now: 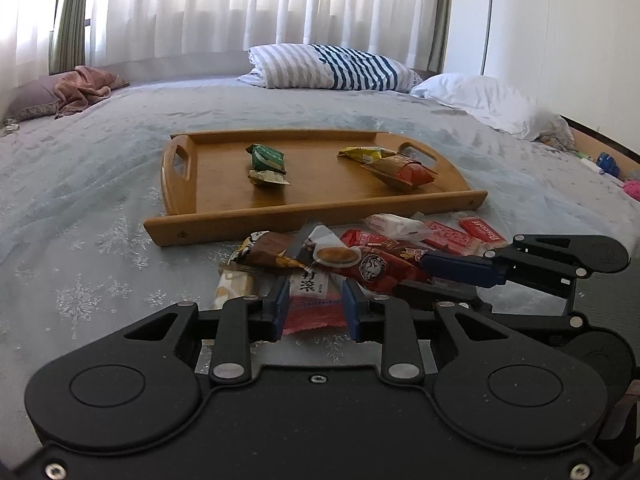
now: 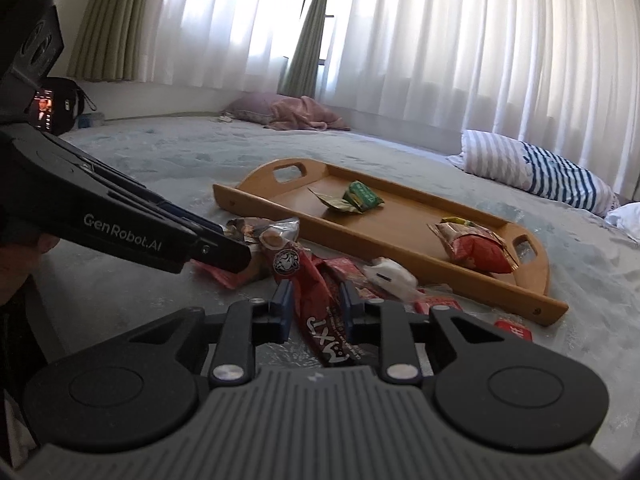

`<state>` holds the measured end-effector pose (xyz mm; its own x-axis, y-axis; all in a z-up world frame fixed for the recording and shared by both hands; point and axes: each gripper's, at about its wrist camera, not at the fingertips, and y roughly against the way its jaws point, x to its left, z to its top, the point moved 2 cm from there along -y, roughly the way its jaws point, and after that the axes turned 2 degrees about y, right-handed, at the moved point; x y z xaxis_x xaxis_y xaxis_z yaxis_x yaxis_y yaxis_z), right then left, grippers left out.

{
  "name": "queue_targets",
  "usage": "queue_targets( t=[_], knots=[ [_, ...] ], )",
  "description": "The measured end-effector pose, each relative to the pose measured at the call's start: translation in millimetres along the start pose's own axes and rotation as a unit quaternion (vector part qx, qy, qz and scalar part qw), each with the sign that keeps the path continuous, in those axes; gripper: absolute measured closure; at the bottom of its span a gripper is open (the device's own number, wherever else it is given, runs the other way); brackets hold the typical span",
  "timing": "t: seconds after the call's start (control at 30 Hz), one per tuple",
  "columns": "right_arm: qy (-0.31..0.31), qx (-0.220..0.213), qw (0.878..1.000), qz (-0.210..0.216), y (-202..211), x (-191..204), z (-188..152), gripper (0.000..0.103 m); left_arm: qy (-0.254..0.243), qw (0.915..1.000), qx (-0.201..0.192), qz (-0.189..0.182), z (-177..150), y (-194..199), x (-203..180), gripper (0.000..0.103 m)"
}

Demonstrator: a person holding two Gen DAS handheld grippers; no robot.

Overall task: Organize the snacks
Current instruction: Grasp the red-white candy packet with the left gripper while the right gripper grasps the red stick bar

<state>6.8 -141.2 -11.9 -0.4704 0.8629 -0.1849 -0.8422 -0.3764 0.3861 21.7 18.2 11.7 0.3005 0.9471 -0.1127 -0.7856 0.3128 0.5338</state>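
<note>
Now the left claw (image 1: 315, 309) grips a pink packet (image 1: 310, 300), the right claw (image 2: 317, 307) a red wrapper (image 2: 316, 300).

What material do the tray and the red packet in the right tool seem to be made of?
The tray looks like wood with a smooth, lightly glossy varnish: honey-brown colour, faint grain, visible screw heads. The red packet between the pads of the right tool looks like thin glossy plastic film: it crinkles and reflects light; a foil lining cannot be told.

"GenRobot.AI" on left claw (image 2: 224, 248), "Biscoff" on red packet (image 1: 482, 233)
</note>
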Motion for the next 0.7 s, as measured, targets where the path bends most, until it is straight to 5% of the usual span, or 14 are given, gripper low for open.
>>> queue_targets(
  t=[0.37,0.5,0.7],
  knots=[
    [0.002,0.016,1.0,0.019,-27,-2,3,0.061,0.012,0.9999,0.0,0.006,4,-17,3,0.065],
    [-0.038,0.017,0.999,0.009,-25,-11,4,0.077,0.018,0.9997,-0.007,0.012,3,-18,2,0.063],
    [-0.078,0.019,0.997,-0.004,-9,-23,5,0.077,-0.008,0.9995,-0.014,0.029,2,-14,-2,0.062]
  ],
)
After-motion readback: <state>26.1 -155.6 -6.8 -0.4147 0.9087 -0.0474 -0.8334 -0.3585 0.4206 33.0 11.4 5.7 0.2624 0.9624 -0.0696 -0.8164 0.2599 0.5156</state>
